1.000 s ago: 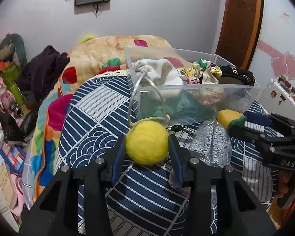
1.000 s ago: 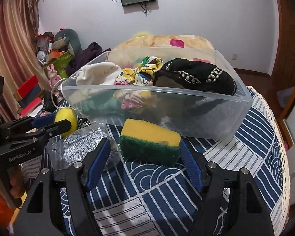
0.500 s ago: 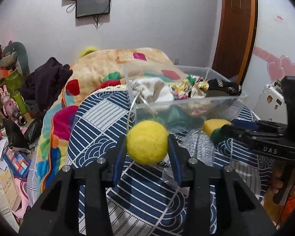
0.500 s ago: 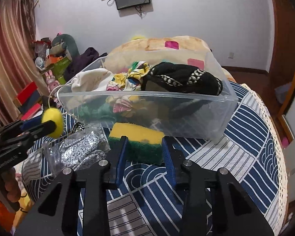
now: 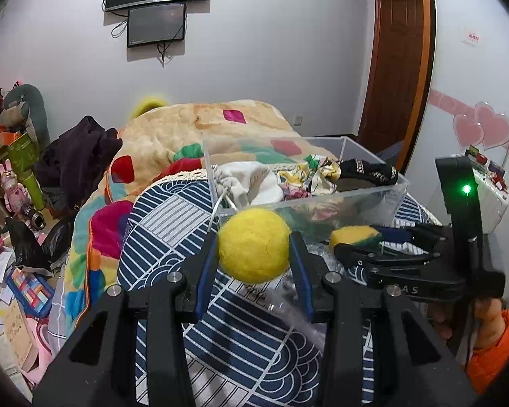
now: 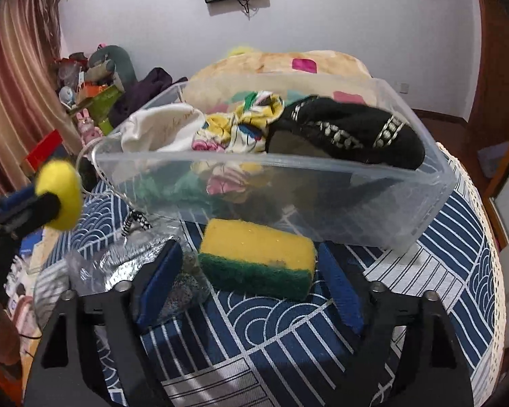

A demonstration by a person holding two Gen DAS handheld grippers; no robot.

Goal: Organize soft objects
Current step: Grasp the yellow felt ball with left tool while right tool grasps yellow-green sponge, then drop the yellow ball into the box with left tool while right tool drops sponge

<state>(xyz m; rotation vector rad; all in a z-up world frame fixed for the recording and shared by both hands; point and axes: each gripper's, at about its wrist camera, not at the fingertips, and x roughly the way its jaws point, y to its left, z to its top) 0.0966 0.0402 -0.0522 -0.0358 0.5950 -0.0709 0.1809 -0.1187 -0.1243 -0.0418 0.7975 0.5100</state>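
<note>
My left gripper (image 5: 254, 254) is shut on a yellow felt ball (image 5: 254, 249) and holds it above the table, left of the clear plastic bin (image 5: 373, 200). The ball also shows in the right wrist view (image 6: 59, 198). My right gripper (image 6: 251, 274) holds a yellow and green sponge (image 6: 258, 254) between its blue pads, in front of the bin (image 6: 322, 210). The sponge also shows in the left wrist view (image 5: 354, 235). The bin holds a white cloth (image 6: 163, 129), a floral cloth (image 6: 241, 129) and a black knitted piece (image 6: 346, 132).
A crinkled clear bag with a silvery thing inside (image 6: 125, 264) lies on the blue patterned tablecloth (image 6: 424, 271) left of the sponge. A bed with a patchwork blanket (image 5: 186, 135) stands behind. Clutter fills the floor at the left (image 5: 13, 237).
My left gripper has lifted the yellow ball higher. My right gripper closed on the sponge and has raised it off the cloth, toward the bin.
</note>
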